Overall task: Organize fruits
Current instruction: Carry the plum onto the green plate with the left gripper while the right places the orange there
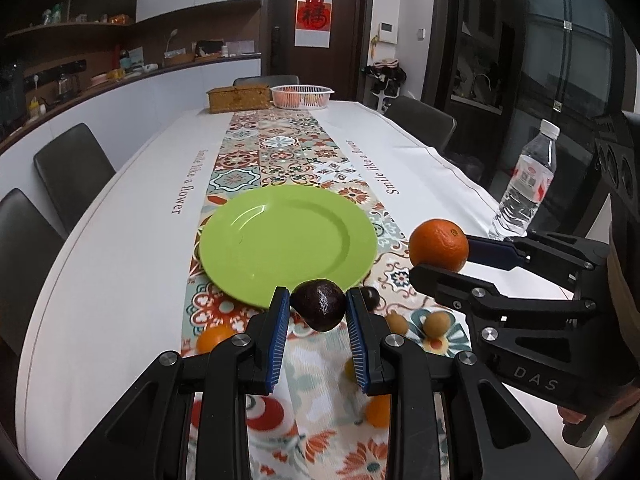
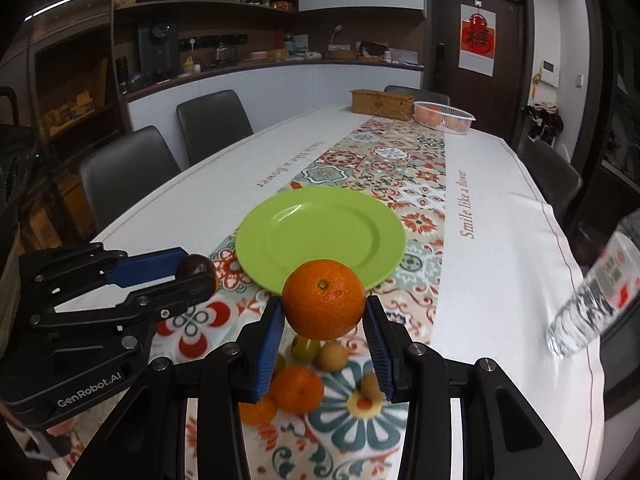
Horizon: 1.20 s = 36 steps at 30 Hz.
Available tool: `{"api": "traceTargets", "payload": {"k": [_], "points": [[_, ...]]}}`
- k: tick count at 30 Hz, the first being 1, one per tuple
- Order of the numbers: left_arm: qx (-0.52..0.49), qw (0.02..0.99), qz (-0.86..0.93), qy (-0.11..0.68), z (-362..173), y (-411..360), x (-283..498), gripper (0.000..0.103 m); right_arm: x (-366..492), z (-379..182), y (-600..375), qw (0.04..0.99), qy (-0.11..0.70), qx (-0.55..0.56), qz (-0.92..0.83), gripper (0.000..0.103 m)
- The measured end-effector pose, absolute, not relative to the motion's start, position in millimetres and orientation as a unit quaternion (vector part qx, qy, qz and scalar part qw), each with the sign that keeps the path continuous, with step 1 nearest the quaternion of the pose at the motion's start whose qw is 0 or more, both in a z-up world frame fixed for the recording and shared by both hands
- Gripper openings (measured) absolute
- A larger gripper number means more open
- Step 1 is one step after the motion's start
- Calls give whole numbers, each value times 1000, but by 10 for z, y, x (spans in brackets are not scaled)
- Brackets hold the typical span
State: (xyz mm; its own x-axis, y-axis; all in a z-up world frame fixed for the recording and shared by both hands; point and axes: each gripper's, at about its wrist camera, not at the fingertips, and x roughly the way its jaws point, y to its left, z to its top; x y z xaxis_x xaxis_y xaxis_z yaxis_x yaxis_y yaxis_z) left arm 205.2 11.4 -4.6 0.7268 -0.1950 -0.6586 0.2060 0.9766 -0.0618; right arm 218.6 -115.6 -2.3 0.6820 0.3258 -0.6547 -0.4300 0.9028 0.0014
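Your left tool (image 1: 318, 308) is clamped on a dark avocado (image 1: 319, 305), its blue pads (image 1: 280, 332) pressed against both sides. The avocado hangs above the patterned runner (image 1: 280, 152), just short of the near rim of the green plate (image 1: 288, 236).

Your right tool (image 2: 324, 312) grips an orange (image 2: 324, 300), stem end facing the camera, also lifted off the surface (image 2: 500, 208) and near the plate's near edge. In the left wrist view, that orange sits to the right of the plate, well apart from the avocado.

The plate lies flat on the runner with nothing on it.

Below your tools, loose fruit rests on the runner: a smaller orange (image 2: 298, 390), another orange piece (image 2: 256, 410) partly hidden by the left pad, and a few small brownish-yellow round fruits (image 2: 334, 356) beside them.

A water bottle (image 1: 528, 188) stands at the right edge of the surface. At the far end sit a wicker box (image 1: 238, 98) and a white basket (image 1: 302, 96) holding orange fruit, side by side.
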Motion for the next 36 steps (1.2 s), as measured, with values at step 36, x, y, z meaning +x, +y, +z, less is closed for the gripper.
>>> {"api": "traceTargets", "payload": {"k": [36], "points": [[4,909,-73,411,-486,405,2988,49,3287,-614,-928,877,426,-79,208,49]]}}
